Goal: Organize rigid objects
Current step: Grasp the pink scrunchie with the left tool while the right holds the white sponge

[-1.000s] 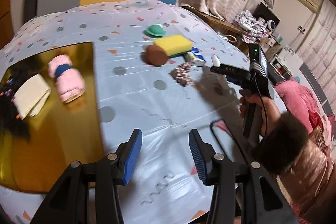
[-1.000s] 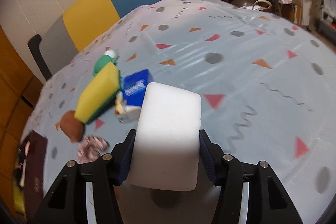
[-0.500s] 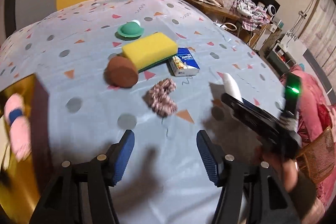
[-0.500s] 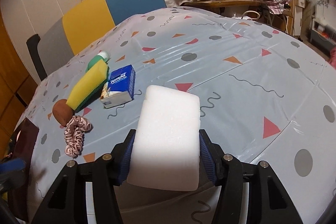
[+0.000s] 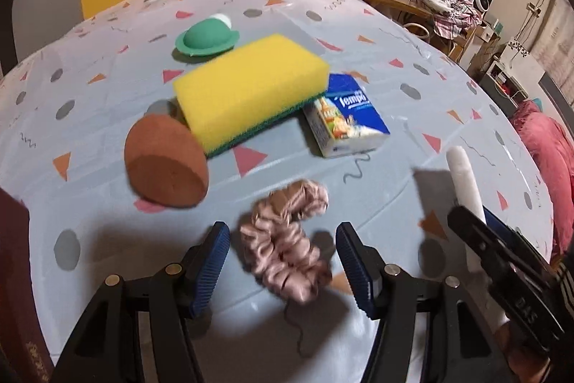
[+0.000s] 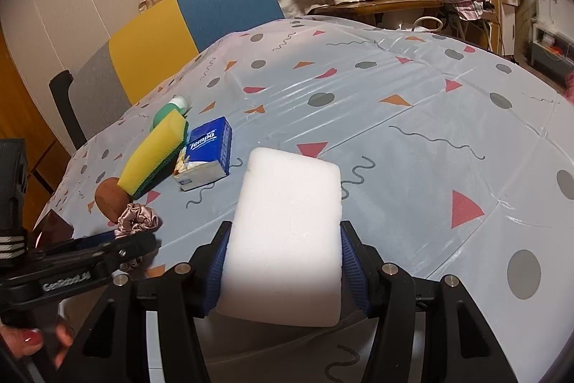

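Note:
My left gripper (image 5: 282,241) hangs low over the patterned table (image 5: 412,189), open, with a pink scrunchie (image 5: 287,250) lying between its blue pads, untouched. Just beyond lie a brown round sponge (image 5: 165,164), a yellow sponge with a green underside (image 5: 247,88), a blue tissue pack (image 5: 346,117) and a green domed item (image 5: 206,36). My right gripper (image 6: 285,234) is shut on a white foam block (image 6: 290,203), held above the table. In the right wrist view the left gripper (image 6: 132,243) sits at lower left beside the scrunchie (image 6: 138,216).
A dark red box edge (image 5: 14,275) stands at the left of the table. A yellow, blue and grey chair (image 6: 201,20) stands behind it. The white block's end (image 5: 462,174) pokes in from the right. A hand (image 6: 28,343) grips the left tool.
My left gripper swung right from the gold tray, sank over the scrunchie, and its jaws widened. The right gripper kept the white block and barely shifted.

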